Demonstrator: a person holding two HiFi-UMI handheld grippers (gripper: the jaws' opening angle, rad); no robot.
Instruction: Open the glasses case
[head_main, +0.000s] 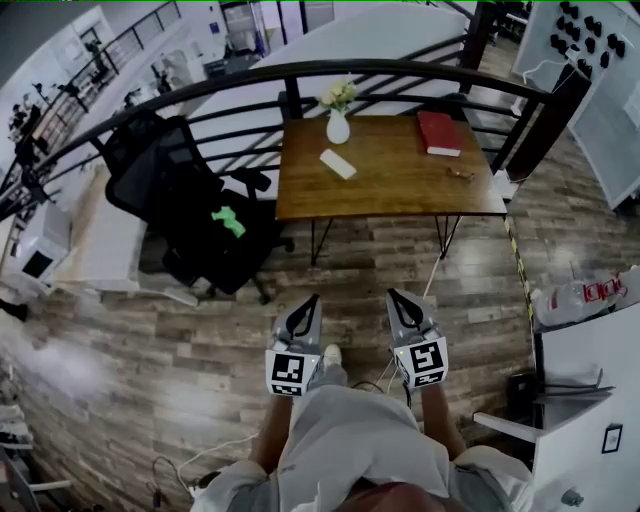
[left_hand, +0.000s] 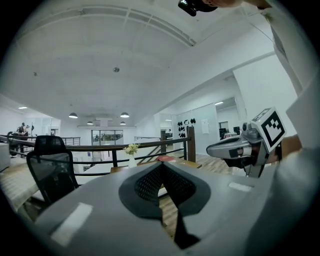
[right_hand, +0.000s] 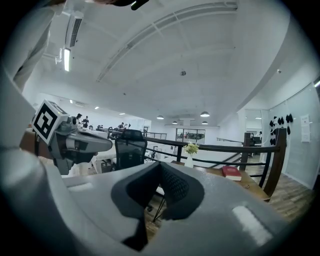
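One case (head_main: 338, 163), one book (head_main: 438, 133), one vase (head_main: 338, 128)

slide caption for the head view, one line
Person faces a brown wooden table with white oblong glasses case, red book and white flower vase; left gripper and right gripper shut

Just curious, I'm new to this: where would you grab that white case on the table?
Likely across its narrow width. The white case lies flat and slanted on the table, just in front of the vase, so come down from above and pinch its two long sides.
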